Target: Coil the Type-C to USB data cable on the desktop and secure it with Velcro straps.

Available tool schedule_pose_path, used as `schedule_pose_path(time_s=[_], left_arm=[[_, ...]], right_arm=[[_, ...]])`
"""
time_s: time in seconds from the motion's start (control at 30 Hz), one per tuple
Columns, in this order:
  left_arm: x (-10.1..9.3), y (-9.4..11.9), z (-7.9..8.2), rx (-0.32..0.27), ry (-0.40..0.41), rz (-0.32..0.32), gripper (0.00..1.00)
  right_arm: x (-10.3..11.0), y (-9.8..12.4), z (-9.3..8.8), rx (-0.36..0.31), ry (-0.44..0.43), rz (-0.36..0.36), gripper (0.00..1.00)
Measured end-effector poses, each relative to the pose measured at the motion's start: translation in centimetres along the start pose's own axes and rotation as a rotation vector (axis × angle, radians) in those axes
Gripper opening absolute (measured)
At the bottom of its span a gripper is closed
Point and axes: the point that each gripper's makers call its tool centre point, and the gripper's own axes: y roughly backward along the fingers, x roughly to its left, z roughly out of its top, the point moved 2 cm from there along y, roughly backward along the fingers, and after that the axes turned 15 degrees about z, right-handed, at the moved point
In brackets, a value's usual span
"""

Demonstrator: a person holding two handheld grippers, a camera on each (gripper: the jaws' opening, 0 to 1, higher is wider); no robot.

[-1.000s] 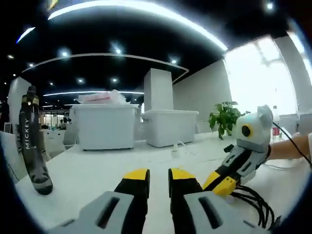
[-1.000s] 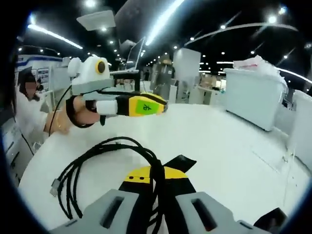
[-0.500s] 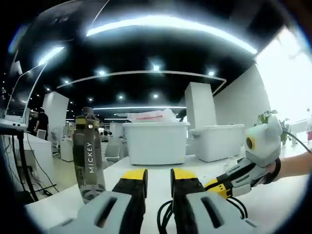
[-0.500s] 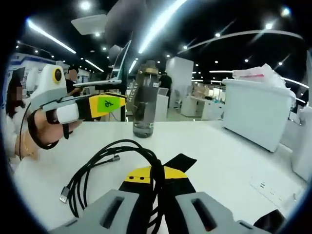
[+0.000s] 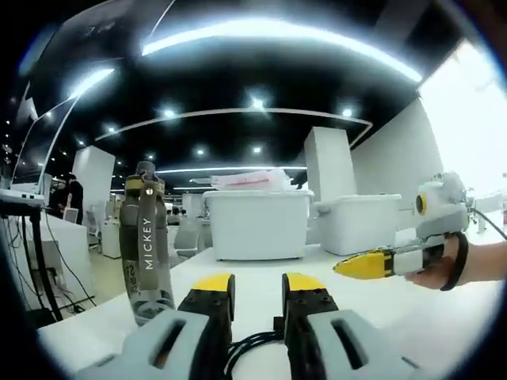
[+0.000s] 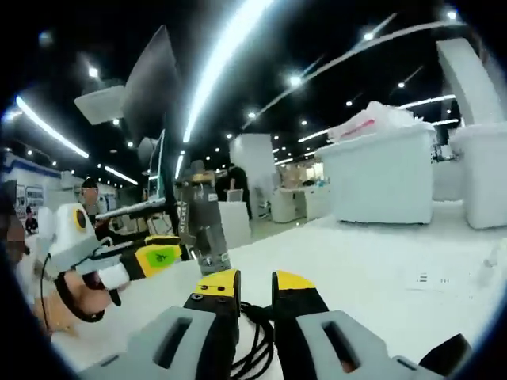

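Hovering low over the white desktop (image 5: 444, 317), both grippers released, nothing between the jaws of either. Left gripper (image 5: 253, 286): yellow tips apart with a clear gap, black data cable (image 5: 252, 345) lying on the desk just below and between the jaws, loops bunched near the bottom of the left gripper view. Right gripper (image 6: 255, 283): tips likewise apart, same cable (image 6: 255, 339) showing as a dark bundle low between its jaws; whether any strand touches a pad cannot be told. Dark Mickey water bottle (image 5: 147, 241) upright near the desk edge, to the left of the left gripper's tips; also upright ahead of the right gripper (image 6: 200, 226). White storage bins (image 5: 257, 224) farther back on the desk. No Velcro strap made out for certain here. Judged stage: coil gathered but loose, strap not yet on. For the step in hand: pin the bundle across all its loops with one gripper, not on a single strand, so the coil holds shape; keep loops flat and stacked; bring the strap round the narrowest part with the other gripper. Keeping well off the bottle advisable, since a sideways sweep could tip it. Plug ends best tucked inside the coil before cinching.
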Motion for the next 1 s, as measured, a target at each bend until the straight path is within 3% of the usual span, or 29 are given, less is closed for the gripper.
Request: schedule_pose_path(time_s=[0.03,0.1,0.3,0.5,0.77,1.0], left_arm=[[-0.1,0.1,0.1,-0.005,0.02,-0.004,0.24],[-0.3,0.2,0.3,-0.016,0.039,-0.012,0.24],[-1.9,0.5,0.4,-0.006,0.055,-0.048,0.24],[-5.6,2.2,2.0,-0.035,0.036,-0.121,0.23],[-10.4,4.9,2.8,-0.043,0.021,-0.222,0.23],[-11.5,6.3,0.8,-0.064,-0.008,-0.222,0.24]], right_arm=[[-0.2,1.9,0.6,-0.027,-0.041,-0.02,0.15],[-0.4,4.9,1.7,-0.06,-0.031,-0.07,0.16],[0.4,14.1,5.0,-0.142,0.078,-0.233,0.17],[1.7,20.8,5.3,-0.183,0.11,-0.371,0.18],[1.4,26.1,4.3,-0.188,0.146,-0.505,0.2],[1.1,28.6,2.9,-0.18,0.203,-0.602,0.23]])
